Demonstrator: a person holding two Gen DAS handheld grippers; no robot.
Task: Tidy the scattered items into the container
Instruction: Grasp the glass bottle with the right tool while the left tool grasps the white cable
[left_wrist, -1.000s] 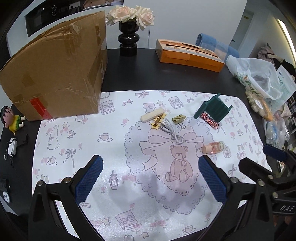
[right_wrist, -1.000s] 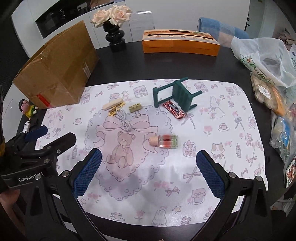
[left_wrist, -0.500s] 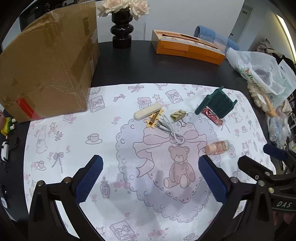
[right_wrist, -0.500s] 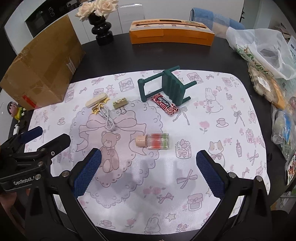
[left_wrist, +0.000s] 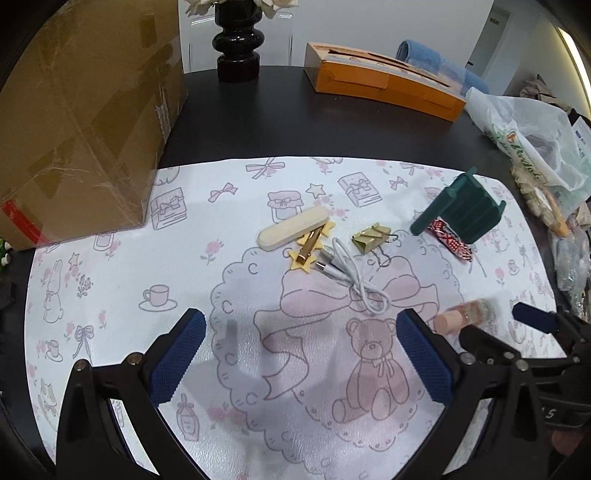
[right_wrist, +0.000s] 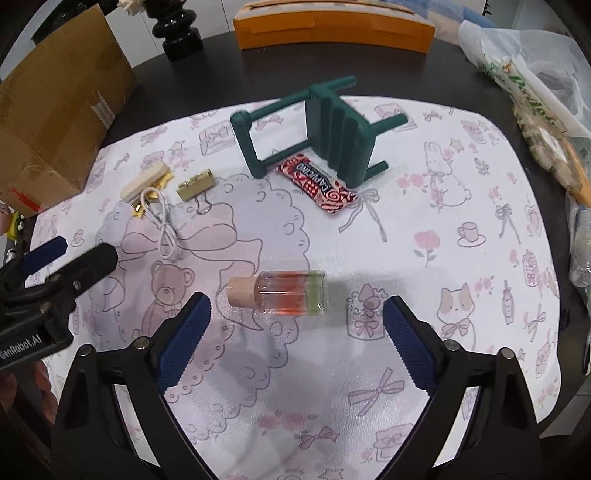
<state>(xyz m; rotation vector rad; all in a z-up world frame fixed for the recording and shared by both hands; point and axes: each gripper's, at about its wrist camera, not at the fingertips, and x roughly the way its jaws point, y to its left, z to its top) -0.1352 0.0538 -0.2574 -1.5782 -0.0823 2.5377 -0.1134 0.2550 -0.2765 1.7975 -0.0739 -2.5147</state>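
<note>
Small items lie on a patterned mat (left_wrist: 110, 295): a cream stick (left_wrist: 293, 228), a gold star clip (left_wrist: 310, 247), a white cable (left_wrist: 351, 273), a gold binder clip (left_wrist: 371, 236), a tipped green toy stool (right_wrist: 325, 125) and a red sachet (right_wrist: 317, 184). A corked glass bottle (right_wrist: 284, 293) lies on its side just ahead of my open right gripper (right_wrist: 297, 339), in line with the gap between its fingers. My left gripper (left_wrist: 301, 356) hovers open over the bear print, short of the cable. The cardboard box (left_wrist: 85, 110) stands at the far left.
An orange carton (left_wrist: 384, 79) and a black vase (left_wrist: 236, 55) stand at the back of the dark table. Plastic bags (left_wrist: 532, 140) crowd the right edge. A small figurine (right_wrist: 14, 221) sits off the mat's left side.
Both grippers have moved forward and lower over the mat. The bottle now sits much closer to the right gripper's fingers, and the cable cluster is nearer the left one. Both stay open.
</note>
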